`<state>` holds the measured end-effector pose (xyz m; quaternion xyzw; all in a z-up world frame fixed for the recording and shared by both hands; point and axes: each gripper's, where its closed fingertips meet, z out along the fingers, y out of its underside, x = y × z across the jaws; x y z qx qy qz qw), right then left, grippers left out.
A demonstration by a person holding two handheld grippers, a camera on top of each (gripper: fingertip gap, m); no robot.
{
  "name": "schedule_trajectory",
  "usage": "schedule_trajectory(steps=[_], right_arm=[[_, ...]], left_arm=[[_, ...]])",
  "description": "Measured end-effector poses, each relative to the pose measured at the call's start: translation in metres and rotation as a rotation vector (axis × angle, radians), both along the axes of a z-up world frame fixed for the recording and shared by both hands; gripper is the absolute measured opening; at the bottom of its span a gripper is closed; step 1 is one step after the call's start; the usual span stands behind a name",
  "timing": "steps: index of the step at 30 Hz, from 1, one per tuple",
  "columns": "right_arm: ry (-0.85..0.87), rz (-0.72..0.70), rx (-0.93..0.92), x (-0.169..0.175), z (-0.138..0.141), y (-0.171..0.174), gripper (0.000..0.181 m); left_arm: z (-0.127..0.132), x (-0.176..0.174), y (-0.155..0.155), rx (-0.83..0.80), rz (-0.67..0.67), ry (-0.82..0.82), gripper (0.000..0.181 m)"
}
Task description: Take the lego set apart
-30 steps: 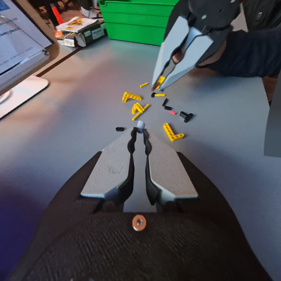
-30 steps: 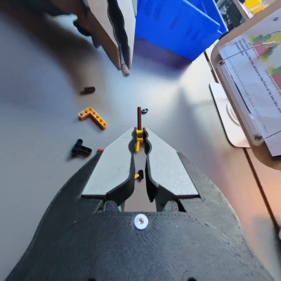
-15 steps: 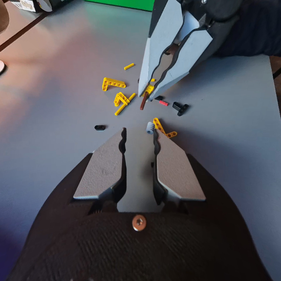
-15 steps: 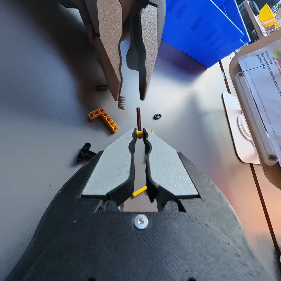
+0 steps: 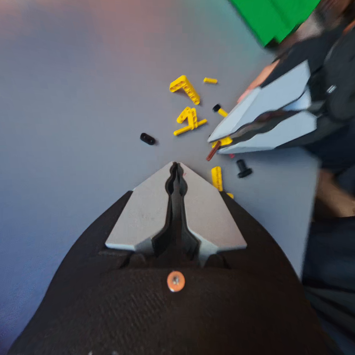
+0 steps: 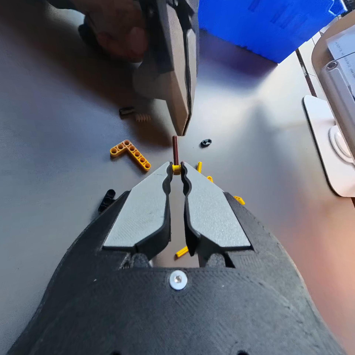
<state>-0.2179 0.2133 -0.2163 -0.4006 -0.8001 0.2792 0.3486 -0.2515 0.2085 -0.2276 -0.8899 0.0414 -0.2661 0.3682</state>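
Observation:
My right gripper (image 6: 176, 163) is shut on a small yellow lego connector (image 6: 176, 169). A brown axle (image 6: 175, 148) sticks forward out of the connector. My left gripper (image 5: 175, 164) is shut and empty. In the right wrist view it (image 6: 184, 132) comes down from above, with its tips just past the axle's far end and not touching it. In the left wrist view the right gripper (image 5: 213, 143) and the axle (image 5: 212, 151) are at the right, apart from my left tips. A grey worm gear (image 6: 143, 117) lies on the table.
Loose parts lie on the grey table: yellow L beams (image 5: 185, 89) (image 6: 130, 153), a yellow assembly (image 5: 189, 121), a black link (image 5: 147, 138), a black connector (image 5: 243, 170), a black pin (image 6: 126, 111). A blue bin (image 6: 259, 25), a green bin (image 5: 269, 19) and a white stand (image 6: 326, 144) border the area. The gap from one gripper's tips to the other's is roughly 5 centimetres.
My left gripper opened and let go of the grey worm gear, which now lies on the table. It then shut and moved near the axle's end. The right gripper still holds the connector.

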Motion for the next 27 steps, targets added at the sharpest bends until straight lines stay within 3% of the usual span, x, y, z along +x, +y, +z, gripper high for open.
schedule_trajectory(steps=[1,3,6,18,23,27], right_arm=[[0.004,-0.006,-0.001,-0.001,0.001,0.0,0.005],[0.011,-0.01,-0.019,-0.002,0.005,-0.002,0.005],[0.022,-0.013,-0.033,-0.004,0.008,-0.004,0.005],[0.006,-0.015,-0.054,-0.001,0.003,-0.003,0.005],[0.014,0.007,-0.091,-0.002,0.005,-0.009,0.005],[0.013,0.009,-0.091,-0.002,0.005,-0.009,0.005]], left_arm=[[0.003,0.001,0.0,-0.016,0.017,-0.097,0.0],[0.006,-0.003,0.001,-0.047,0.062,-0.225,0.0],[0.01,-0.006,0.002,-0.045,0.075,-0.279,0.0],[0.01,-0.007,0.003,0.04,0.038,-0.043,0.005],[0.03,0.011,-0.006,0.157,-0.112,-0.055,0.029],[0.039,0.02,-0.012,0.257,-0.202,0.099,0.037]])
